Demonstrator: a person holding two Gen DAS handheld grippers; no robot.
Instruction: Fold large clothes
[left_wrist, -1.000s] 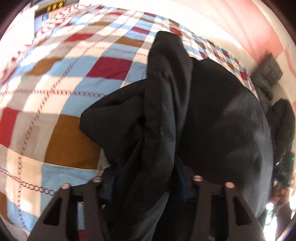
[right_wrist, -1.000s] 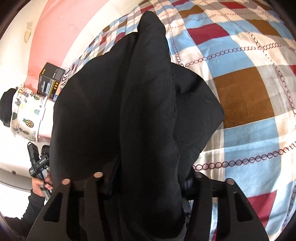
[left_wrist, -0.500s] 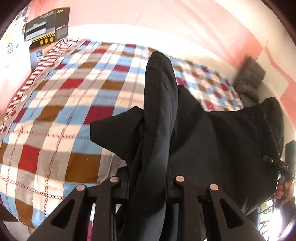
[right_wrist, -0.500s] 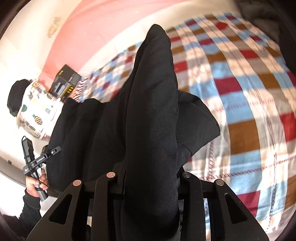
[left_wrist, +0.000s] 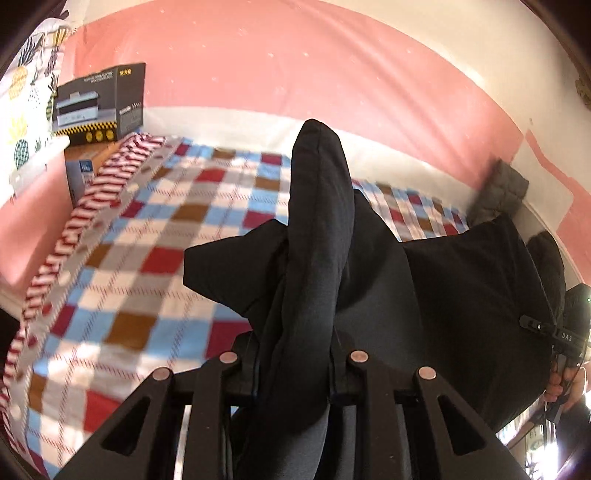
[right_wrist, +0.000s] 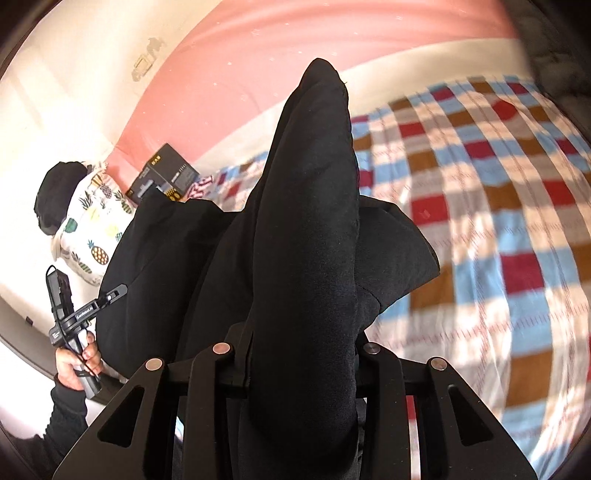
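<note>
We hold the large black fabric garment (left_wrist: 424, 280) raised above the bed's checked red, blue and brown cover (left_wrist: 147, 236) — the left gripper (left_wrist: 295, 369) has its jaws clenched on one thick fold, the right gripper (right_wrist: 299, 354) grasping another fold (right_wrist: 310, 221), cloth stretched between them.

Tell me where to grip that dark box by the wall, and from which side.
The dark box stands upright on a lower box at the bed's far corner. Grip across its narrow end, coming from the bed side; wall behind and pineapple fabric beside it block other approaches.
</note>
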